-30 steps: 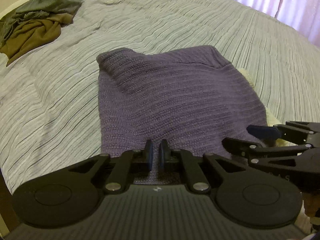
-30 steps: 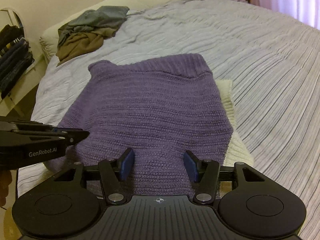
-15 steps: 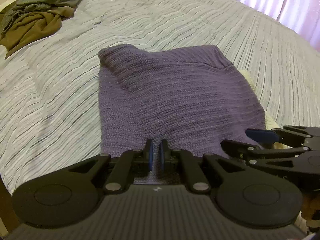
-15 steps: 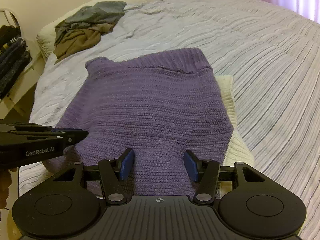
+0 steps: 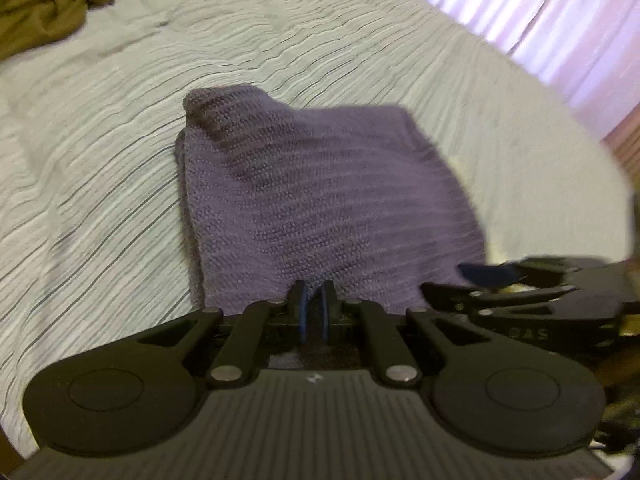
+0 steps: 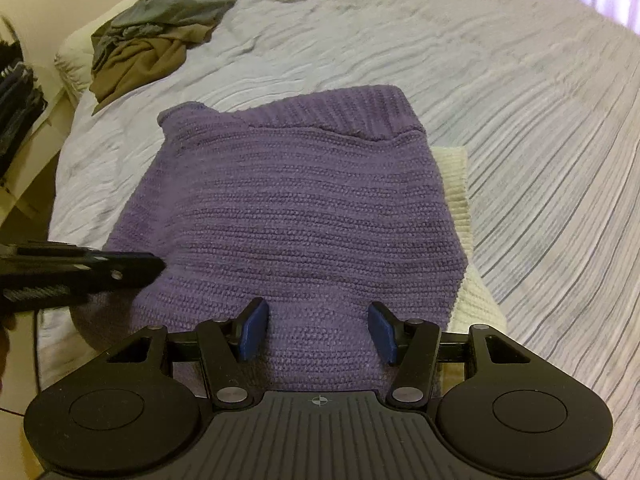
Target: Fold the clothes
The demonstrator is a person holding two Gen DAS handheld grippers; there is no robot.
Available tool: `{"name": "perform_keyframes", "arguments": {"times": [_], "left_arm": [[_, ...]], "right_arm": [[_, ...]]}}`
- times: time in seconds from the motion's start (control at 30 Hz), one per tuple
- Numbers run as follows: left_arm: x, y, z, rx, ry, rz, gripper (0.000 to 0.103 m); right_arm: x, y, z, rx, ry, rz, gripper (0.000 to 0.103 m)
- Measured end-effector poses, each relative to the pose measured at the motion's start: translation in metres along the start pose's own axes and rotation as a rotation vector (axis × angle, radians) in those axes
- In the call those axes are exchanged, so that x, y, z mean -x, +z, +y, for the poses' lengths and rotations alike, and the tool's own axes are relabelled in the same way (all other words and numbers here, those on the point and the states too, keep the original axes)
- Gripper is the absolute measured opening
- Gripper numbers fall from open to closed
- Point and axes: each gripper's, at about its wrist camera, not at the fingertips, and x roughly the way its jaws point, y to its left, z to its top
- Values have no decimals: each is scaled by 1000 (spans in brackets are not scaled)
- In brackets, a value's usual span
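Note:
A folded purple knit sweater (image 6: pixel 304 216) lies on the bed, partly over a folded cream knit garment (image 6: pixel 456 184); it also shows in the left wrist view (image 5: pixel 320 208). My left gripper (image 5: pixel 314 308) sits at the sweater's near edge with its pads almost together and a fold of purple knit between them. It also shows in the right wrist view (image 6: pixel 132 266) at the sweater's left edge. My right gripper (image 6: pixel 318 330) is open and empty just above the sweater's near edge. It shows side-on in the left wrist view (image 5: pixel 472 280).
The bed has a striped grey quilt (image 6: pixel 500 80). A heap of grey and olive clothes (image 6: pixel 152 40) lies at the far left corner. Pink curtains (image 5: pixel 540 20) hang beyond the bed. Dark clothes (image 6: pixel 16 92) hang past the bed's left edge.
The left wrist view has swung right and tilted, and is now blurred. The sweater's far left corner looks raised. The right gripper stays open over the near edge.

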Motion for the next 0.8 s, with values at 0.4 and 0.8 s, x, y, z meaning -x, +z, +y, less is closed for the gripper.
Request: {"name": "perform_keyframes", "arguments": {"times": [0.4,0.8], "left_arm": [[-12,71,94,127,-113,0,7],[-32,60,129,296,-285,-70,7]], "right_arm": [[-2,125,43,132,94,-67,54],[-85,152,93,402,272,50,27]]}}
